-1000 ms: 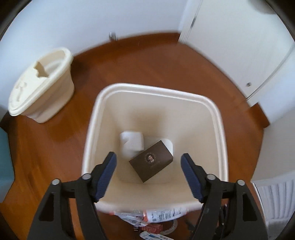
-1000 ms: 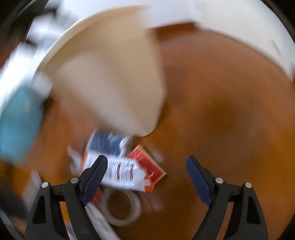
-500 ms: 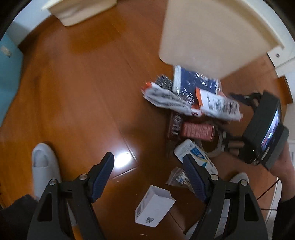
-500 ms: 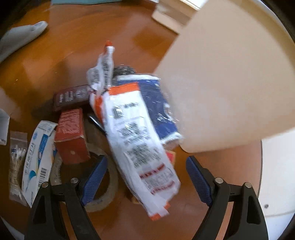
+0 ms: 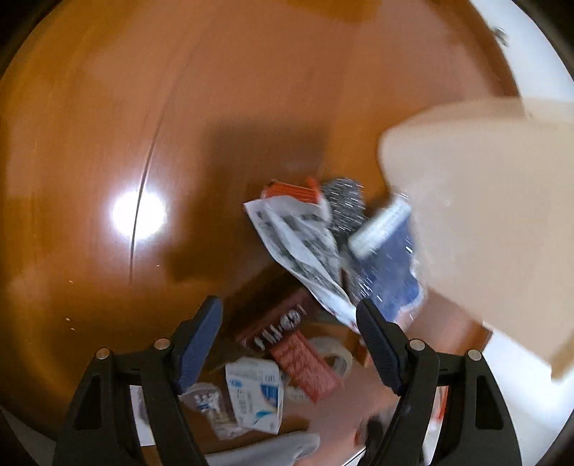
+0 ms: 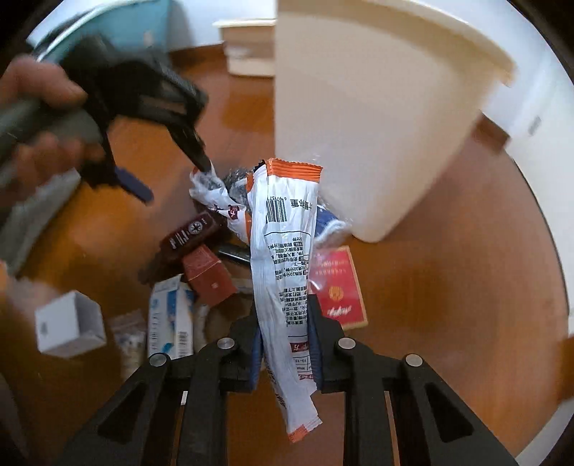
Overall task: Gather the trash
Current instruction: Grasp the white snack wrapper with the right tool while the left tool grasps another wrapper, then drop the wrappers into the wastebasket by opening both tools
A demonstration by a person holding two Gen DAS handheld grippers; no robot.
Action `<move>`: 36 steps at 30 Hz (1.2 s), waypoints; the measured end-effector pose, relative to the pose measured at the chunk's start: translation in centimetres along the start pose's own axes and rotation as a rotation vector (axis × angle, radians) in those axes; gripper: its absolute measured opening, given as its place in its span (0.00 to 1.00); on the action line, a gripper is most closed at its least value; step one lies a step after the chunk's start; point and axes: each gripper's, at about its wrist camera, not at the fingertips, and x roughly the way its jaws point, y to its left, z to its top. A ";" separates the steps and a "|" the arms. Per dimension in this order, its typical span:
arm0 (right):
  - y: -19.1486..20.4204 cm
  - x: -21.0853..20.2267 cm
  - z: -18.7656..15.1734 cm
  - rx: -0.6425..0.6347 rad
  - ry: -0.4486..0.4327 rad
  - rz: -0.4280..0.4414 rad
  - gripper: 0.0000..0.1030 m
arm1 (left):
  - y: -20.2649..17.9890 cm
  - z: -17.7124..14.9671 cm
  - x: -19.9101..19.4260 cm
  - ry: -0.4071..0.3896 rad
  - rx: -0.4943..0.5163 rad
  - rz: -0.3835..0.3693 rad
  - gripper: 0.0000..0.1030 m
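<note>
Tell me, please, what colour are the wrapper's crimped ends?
Orange, on a white wrapper with black print; clearest in the right wrist view.

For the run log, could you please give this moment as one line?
right gripper: closing on white-and-orange wrapper | left gripper: open, empty, over trash pile | bin: upright beside pile

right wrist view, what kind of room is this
Probably a room in a home: polished wooden floor, white wall, a cream bin beside scattered packaging such as a white-and-orange wrapper.
</note>
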 end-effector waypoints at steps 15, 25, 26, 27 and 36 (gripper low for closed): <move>1.0 0.7 -2.7 0.104 0.039 0.010 0.21 | -0.1 2.0 5.1 0.041 -0.119 -0.099 0.44; 1.7 0.3 -3.2 0.115 0.041 0.012 0.21 | 0.7 1.6 4.0 0.003 -0.111 -0.179 0.17; 1.7 0.2 -3.2 0.118 0.041 0.010 0.21 | 0.9 1.4 3.0 -0.003 -0.093 -0.187 0.17; 1.6 0.2 -3.2 0.119 0.040 0.007 0.21 | 0.9 0.9 2.1 -0.010 -0.068 -0.194 0.17; -0.3 -1.9 -3.0 0.216 -0.033 -0.038 0.21 | -6.4 -6.4 -15.3 -0.194 0.430 -0.279 0.17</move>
